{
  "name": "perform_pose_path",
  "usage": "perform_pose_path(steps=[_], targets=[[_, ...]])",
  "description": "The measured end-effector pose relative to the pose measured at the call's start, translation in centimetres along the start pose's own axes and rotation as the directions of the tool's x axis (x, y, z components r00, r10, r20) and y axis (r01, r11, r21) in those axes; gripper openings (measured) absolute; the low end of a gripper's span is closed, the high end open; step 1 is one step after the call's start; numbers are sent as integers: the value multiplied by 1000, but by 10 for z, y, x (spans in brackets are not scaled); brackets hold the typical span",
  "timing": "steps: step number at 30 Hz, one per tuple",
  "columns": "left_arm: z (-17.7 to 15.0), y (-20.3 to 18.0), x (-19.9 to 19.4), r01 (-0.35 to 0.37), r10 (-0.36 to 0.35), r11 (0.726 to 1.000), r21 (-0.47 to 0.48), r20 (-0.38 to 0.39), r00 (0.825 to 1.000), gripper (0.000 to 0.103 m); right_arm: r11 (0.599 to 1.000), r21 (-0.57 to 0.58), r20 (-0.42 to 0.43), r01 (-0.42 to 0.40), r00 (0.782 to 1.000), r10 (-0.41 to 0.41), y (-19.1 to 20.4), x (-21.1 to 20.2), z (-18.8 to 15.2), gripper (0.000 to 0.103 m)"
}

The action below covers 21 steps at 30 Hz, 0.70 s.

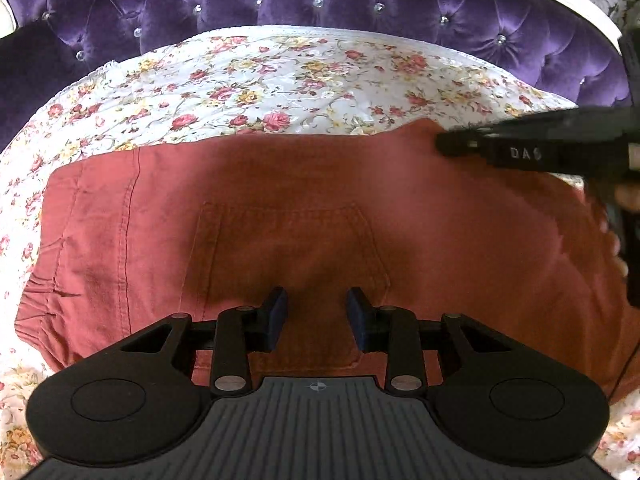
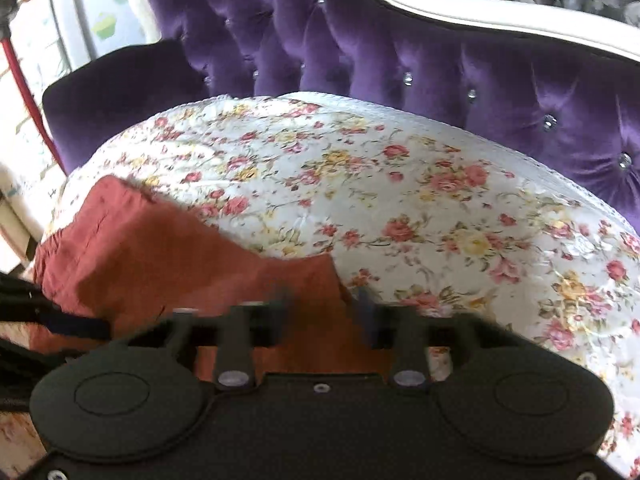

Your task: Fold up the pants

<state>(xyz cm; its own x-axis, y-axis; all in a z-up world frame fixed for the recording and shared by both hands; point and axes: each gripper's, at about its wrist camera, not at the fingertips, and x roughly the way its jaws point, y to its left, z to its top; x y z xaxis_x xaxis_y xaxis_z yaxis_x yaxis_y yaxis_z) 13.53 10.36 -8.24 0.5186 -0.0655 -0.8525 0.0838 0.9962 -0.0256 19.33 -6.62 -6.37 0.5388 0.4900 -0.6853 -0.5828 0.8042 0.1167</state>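
Note:
Rust-red pants [image 1: 320,216] lie folded flat on the floral bedspread [image 1: 280,80], back pocket up, waistband at the left. My left gripper [image 1: 317,316] is open and empty, just above the pocket near the front edge. My right gripper [image 1: 444,144] comes in from the right at the pants' far right corner. In the right wrist view the right gripper [image 2: 326,312] is blurred, its fingers apart over the edge of the pants [image 2: 160,264]; I cannot see cloth pinched between them.
A purple tufted headboard [image 1: 320,0] with a white frame [image 2: 460,12] stands behind the bed. Bare floral bedspread [image 2: 440,200] stretches beyond and to the right of the pants. A red pole [image 2: 24,92] stands far left.

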Motion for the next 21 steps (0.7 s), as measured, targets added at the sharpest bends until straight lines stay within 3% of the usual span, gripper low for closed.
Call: perform_pose_path(steps=[4, 8, 14, 15, 17, 21], targets=[[7, 2, -5, -19, 19, 1000, -16, 8, 1000, 32, 994, -107, 47, 9, 999, -4, 32, -23, -23, 6], [26, 6, -6, -43, 45, 999, -31, 58, 997, 33, 987, -163, 20, 2, 1000, 1, 50, -24, -40, 7], [28, 13, 23, -47, 49, 997, -67, 31, 998, 33, 996, -86, 38, -17, 999, 21, 34, -21, -29, 13], [25, 12, 21, -48, 51, 997, -57, 46, 998, 33, 997, -74, 45, -10, 999, 14, 31, -21, -27, 17], [20, 9, 19, -63, 64, 998, -29, 62, 996, 33, 998, -58, 50, -21, 998, 24, 25, -19, -20, 44], [17, 10, 17, -61, 62, 998, -18, 74, 995, 33, 996, -17, 28, -89, 996, 89, 14, -10, -10, 50]])
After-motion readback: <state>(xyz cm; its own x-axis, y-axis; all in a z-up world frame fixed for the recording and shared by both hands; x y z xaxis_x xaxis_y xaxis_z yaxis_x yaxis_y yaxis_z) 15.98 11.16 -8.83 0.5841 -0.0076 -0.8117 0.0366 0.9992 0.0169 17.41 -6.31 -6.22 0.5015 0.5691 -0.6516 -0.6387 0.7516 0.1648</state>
